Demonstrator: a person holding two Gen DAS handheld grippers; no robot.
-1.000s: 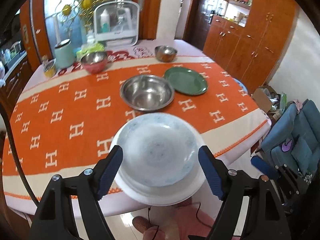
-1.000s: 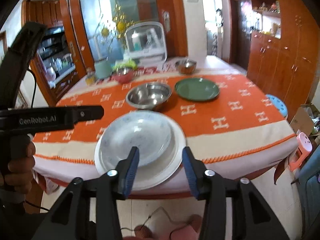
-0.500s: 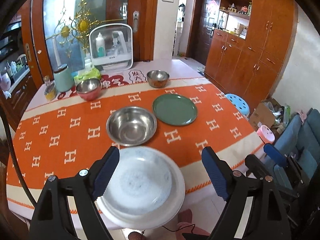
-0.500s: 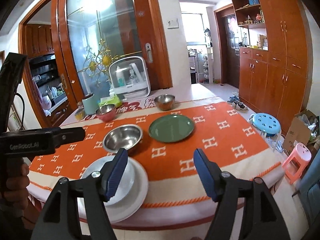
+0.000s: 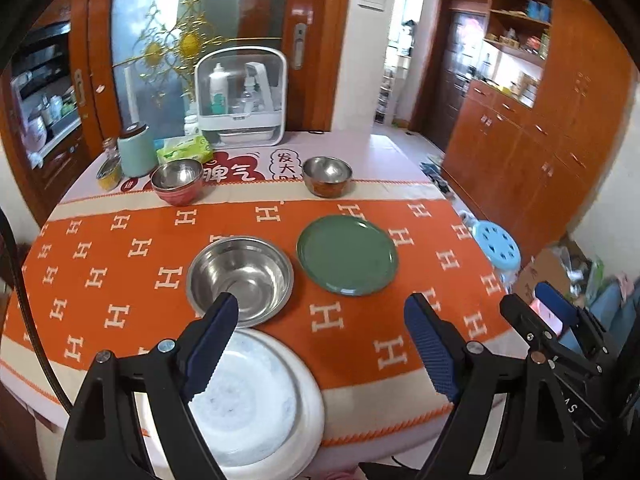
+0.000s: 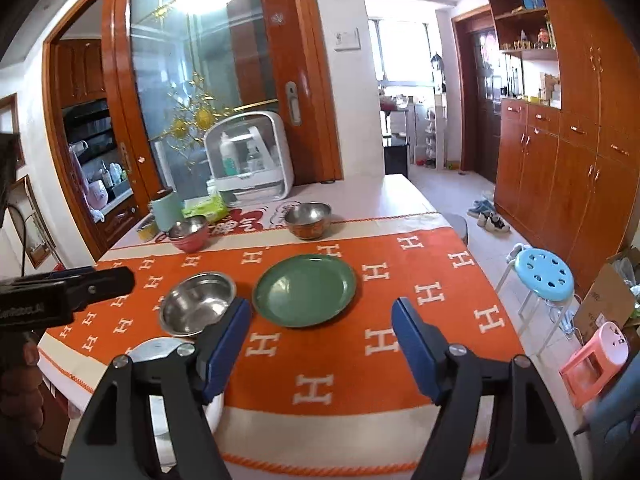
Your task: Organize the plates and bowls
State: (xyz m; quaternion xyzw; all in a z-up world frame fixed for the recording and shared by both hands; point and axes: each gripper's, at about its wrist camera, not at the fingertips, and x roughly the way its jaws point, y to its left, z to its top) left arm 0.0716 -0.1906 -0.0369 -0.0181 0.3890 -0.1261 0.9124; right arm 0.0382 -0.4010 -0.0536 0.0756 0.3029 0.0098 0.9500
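Two claws apart and empty, white plate stack [image 5: 256, 400] under left claw [image 5: 320, 352].

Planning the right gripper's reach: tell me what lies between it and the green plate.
Only bare orange tablecloth lies between the open right gripper and the green plate, as the right wrist view shows. The steel bowl sits off to the plate's left.

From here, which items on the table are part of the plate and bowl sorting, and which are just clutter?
Job items:
round green plate
large steel bowl
white plate stack
red-sided steel bowl
orange-sided steel bowl

Lying about:
white bottle cabinet
mint green canister
green tissue pack
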